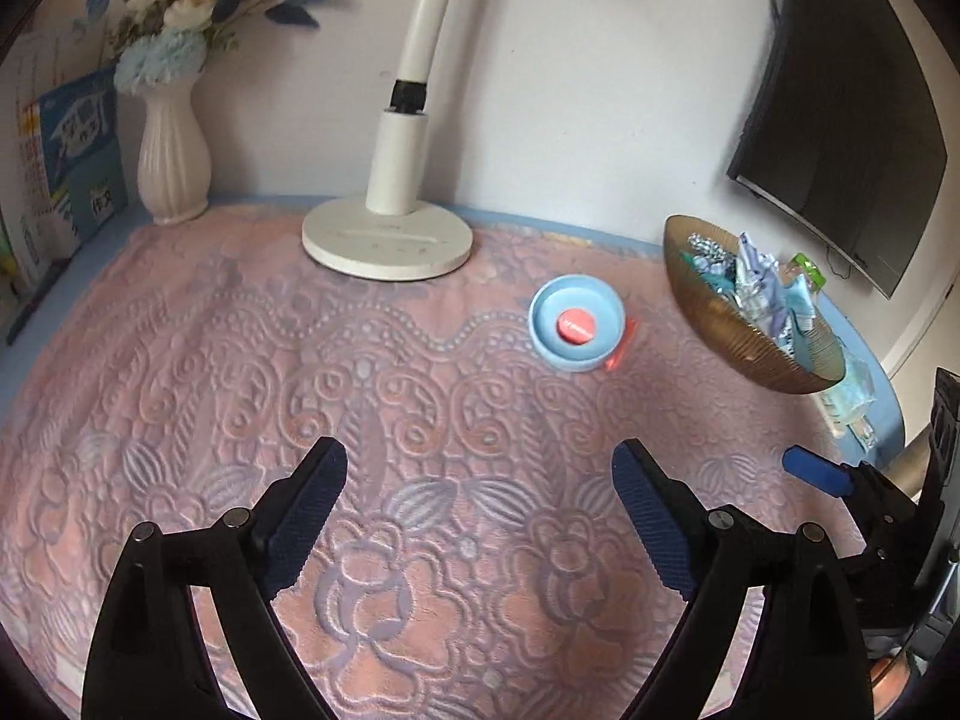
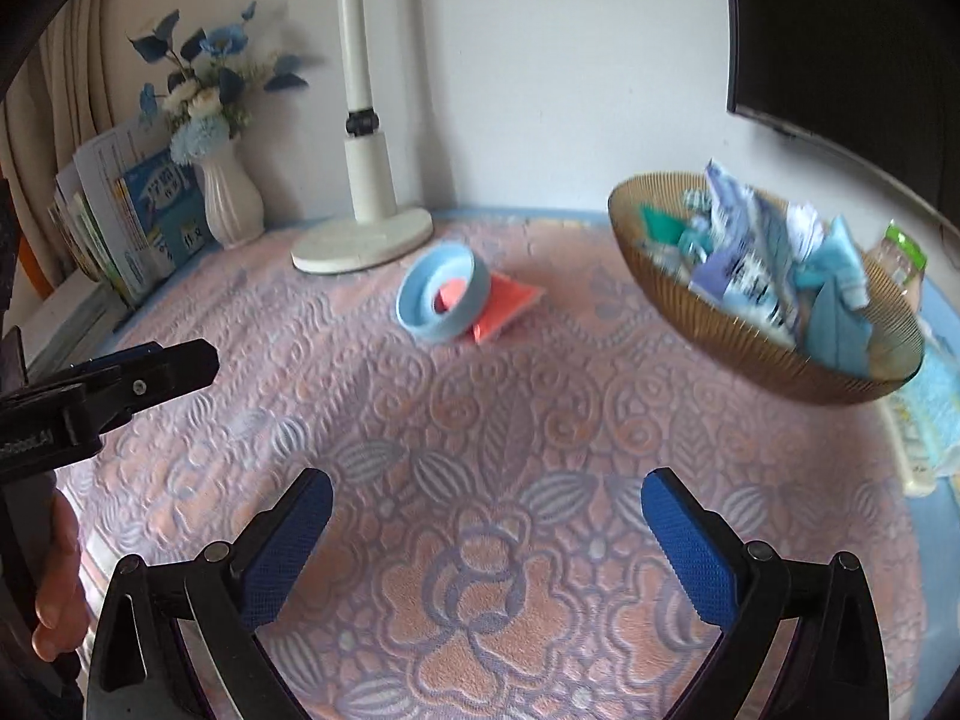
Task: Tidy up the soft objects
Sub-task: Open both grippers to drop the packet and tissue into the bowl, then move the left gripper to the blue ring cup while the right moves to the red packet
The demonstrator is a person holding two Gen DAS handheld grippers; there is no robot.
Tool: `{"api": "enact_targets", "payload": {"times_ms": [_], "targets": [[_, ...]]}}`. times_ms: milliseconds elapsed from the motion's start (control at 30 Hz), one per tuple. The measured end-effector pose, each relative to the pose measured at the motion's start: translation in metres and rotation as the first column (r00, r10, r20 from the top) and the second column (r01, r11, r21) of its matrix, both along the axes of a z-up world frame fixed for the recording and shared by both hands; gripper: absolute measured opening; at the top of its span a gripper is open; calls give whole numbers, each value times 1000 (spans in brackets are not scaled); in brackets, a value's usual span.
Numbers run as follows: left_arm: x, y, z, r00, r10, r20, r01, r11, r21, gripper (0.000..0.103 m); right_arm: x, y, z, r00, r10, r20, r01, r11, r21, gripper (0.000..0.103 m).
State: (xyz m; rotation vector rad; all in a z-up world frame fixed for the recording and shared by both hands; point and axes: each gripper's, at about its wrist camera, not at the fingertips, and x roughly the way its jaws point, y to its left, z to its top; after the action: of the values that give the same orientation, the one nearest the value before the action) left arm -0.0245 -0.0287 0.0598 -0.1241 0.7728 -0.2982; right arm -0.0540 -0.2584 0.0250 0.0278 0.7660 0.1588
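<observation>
A pink blanket (image 1: 420, 372) with raised flower patterns covers the table. My left gripper (image 1: 478, 453) hovers over its near part, open, with nothing between the blue pads. My right gripper (image 2: 487, 480) is likewise open and empty over the blanket (image 2: 480, 420). One of its blue fingertips (image 1: 813, 471) shows at the right edge of the left wrist view. A black finger (image 2: 156, 372) of the left gripper shows at the left of the right wrist view. Further back, a light blue bowl (image 1: 540, 315) holds a coral disc (image 1: 575, 325). An orange-red soft pad (image 2: 510, 303) lies partly under the bowl (image 2: 414, 300).
An amber ribbed glass bowl (image 1: 714, 324) (image 2: 720, 330) full of blue and white packets stands at the right. A white lamp base (image 1: 387, 237), a white vase of flowers (image 1: 173, 162) and books (image 1: 72, 168) line the back. A dark monitor (image 1: 840, 120) hangs right. A hand (image 2: 57, 576) is at lower left.
</observation>
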Motion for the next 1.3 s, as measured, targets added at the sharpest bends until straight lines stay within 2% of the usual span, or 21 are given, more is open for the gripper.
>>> {"api": "enact_targets", "payload": {"times_ms": [67, 167, 233, 333, 467, 800, 933, 1033, 1100, 1133, 1200, 1300], "targets": [[6, 2, -14, 1000, 13, -13, -13, 1000, -4, 89, 4, -2, -10, 1000, -17, -7, 17, 1000, -17, 103], [11, 6, -36, 999, 36, -28, -36, 999, -11, 89, 10, -6, -15, 999, -29, -35, 29, 1000, 11, 103], [18, 9, -44, 995, 47, -93, -49, 999, -19, 89, 11, -7, -17, 998, -49, -42, 49, 999, 5, 103], [14, 16, -41, 996, 74, -48, -76, 995, -57, 90, 13, -5, -19, 997, -51, -55, 51, 999, -10, 103], [16, 16, -44, 995, 63, -75, -68, 995, -72, 89, 16, -2, -22, 997, -33, -76, 32, 999, -7, 103], [15, 8, -47, 996, 47, -78, -49, 999, -21, 90, 17, -5, -25, 994, -46, -103, 47, 999, 3, 103], [18, 7, -51, 993, 30, -115, -33, 999, -22, 90, 19, -7, -26, 991, -29, -128, 34, 999, 32, 103], [22, 5, -47, 988, -2, -156, -2, 1000, -23, 90, 27, -19, -30, 974, -36, -222, 60, 993, 105, 103], [27, 0, -37, 981, -59, -186, 48, 997, -63, 90, 28, -22, -21, 974, -51, -219, 78, 990, 115, 103], [30, -4, -29, 979, -90, -182, 76, 994, -80, 95, 30, -21, -16, 976, -48, -211, 71, 992, 104, 103], [42, -18, -13, 977, -141, -158, 130, 989, -75, 102, 40, -16, -4, 983, -46, -179, 58, 997, 60, 103], [67, -38, -2, 981, -149, -127, 145, 988, -45, 102, 61, -15, 2, 987, -26, -156, 38, 996, 74, 103]]}}
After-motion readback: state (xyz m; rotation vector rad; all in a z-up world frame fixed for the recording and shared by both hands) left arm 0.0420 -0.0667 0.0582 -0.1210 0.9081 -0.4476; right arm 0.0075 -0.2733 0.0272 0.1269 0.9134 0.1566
